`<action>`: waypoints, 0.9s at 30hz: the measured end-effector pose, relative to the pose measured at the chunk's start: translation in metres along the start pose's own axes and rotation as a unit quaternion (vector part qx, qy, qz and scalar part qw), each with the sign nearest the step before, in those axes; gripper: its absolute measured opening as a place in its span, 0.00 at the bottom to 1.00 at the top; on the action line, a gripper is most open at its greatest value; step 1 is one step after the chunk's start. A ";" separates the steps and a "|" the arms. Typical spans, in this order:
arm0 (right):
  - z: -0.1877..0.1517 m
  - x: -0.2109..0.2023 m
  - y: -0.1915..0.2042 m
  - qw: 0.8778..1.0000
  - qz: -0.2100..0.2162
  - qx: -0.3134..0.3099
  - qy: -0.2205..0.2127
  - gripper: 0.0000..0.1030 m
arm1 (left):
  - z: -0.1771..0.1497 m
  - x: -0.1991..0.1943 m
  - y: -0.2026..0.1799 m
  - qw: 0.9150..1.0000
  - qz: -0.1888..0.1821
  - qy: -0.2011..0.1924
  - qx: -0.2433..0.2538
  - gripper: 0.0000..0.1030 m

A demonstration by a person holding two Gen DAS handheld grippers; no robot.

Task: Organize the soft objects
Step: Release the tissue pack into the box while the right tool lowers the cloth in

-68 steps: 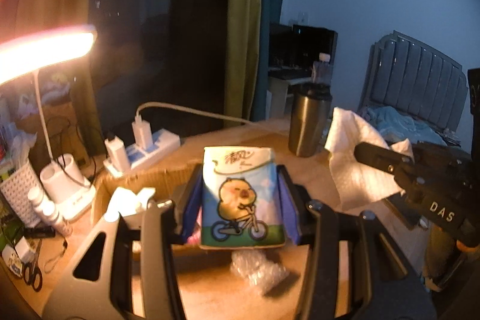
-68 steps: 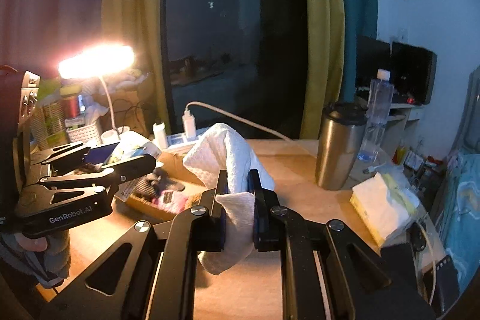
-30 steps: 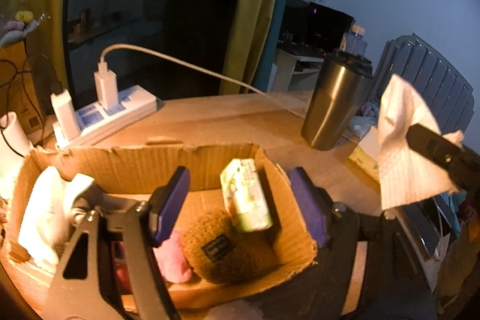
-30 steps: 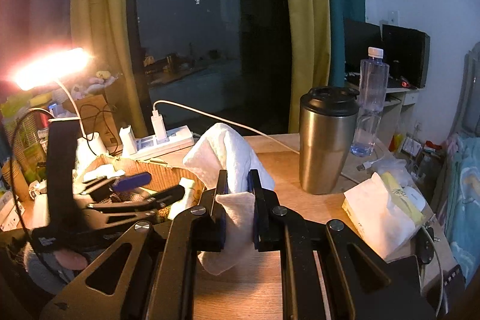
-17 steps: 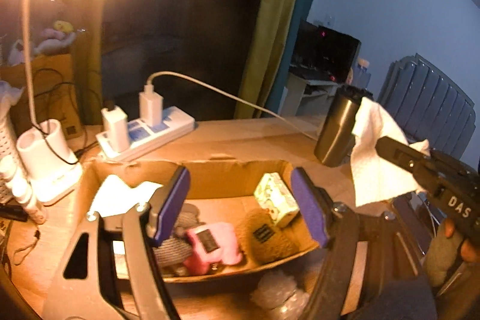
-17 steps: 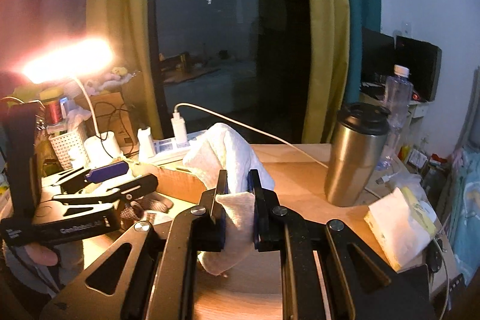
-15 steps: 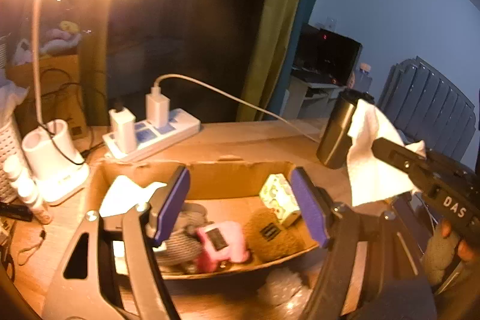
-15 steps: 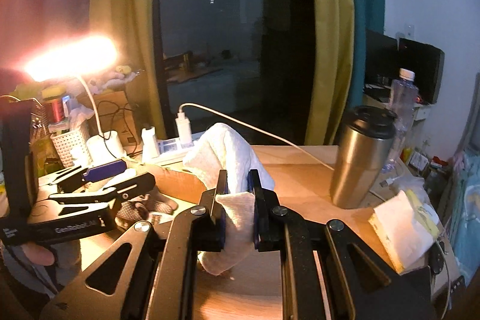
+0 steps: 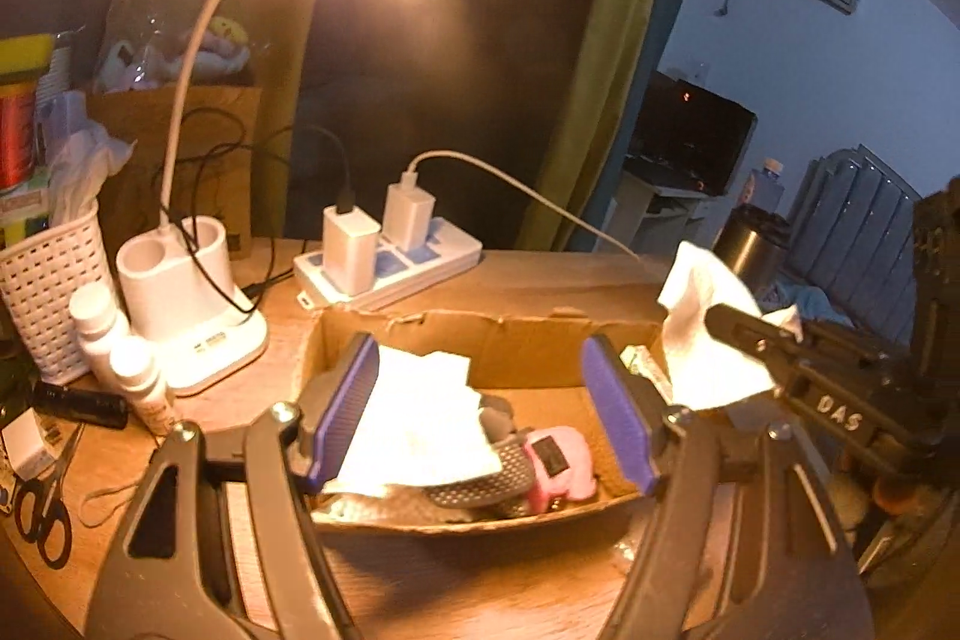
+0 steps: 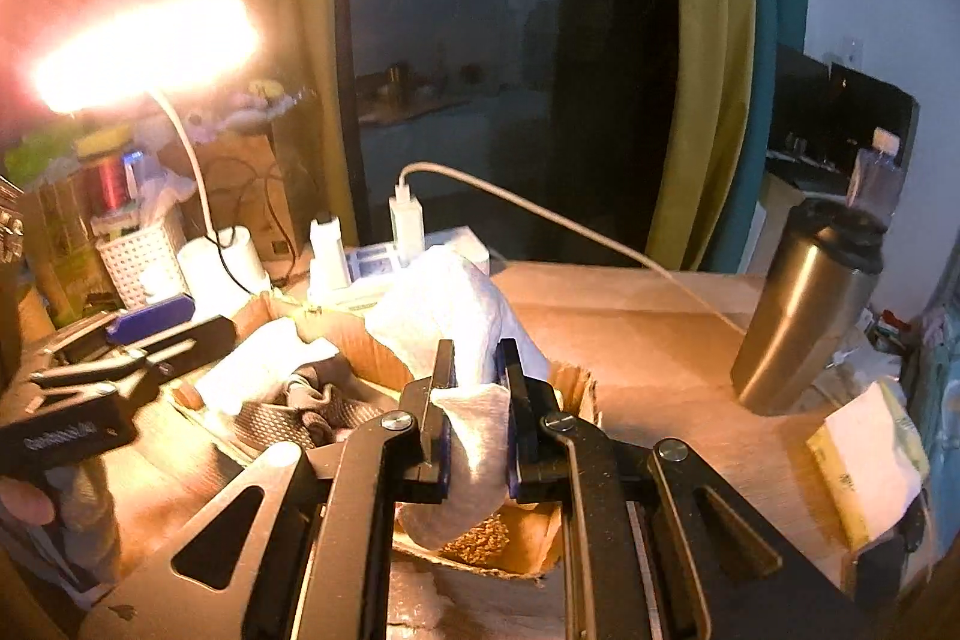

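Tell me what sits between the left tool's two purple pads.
In the left wrist view the left tool is open over the cardboard box; between its pads lie a white tissue, a grey mesh item and a pink soft toy, none gripped.

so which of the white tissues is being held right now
The crumpled white tissue pinched in the right gripper; the other white tissue lies loose in the cardboard box.

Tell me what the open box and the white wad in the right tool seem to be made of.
Box: brown corrugated cardboard, matte, with torn ragged edges. White wad: looks like paper towel, soft and crumpled, faintly embossed; thin cloth can't be ruled out. The right tool is clamped on it.
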State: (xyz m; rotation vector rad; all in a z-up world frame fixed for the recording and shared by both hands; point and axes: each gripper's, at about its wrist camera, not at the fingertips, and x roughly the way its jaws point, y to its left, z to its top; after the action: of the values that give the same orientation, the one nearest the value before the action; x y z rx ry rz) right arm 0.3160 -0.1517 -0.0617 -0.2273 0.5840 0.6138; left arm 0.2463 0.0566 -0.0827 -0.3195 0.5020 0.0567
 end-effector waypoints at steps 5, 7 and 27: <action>-0.012 0.029 -0.004 0.999 -0.010 0.006 0.033 0.13 | -0.004 0.004 0.003 1.000 0.005 0.006 -0.002 0.69; -0.019 0.040 -0.009 0.998 -0.014 0.016 0.051 0.13 | -0.005 0.005 0.004 1.000 0.007 0.008 -0.002 0.69; -0.037 0.037 -0.009 0.998 -0.031 0.012 0.057 0.50 | -0.006 -0.009 -0.005 1.000 0.005 0.002 0.009 0.69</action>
State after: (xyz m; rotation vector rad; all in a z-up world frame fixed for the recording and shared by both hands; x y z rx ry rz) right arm 0.3295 -0.1547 -0.1130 -0.2575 0.6909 0.5359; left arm 0.2359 0.0500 -0.0822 -0.2999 0.5088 0.0617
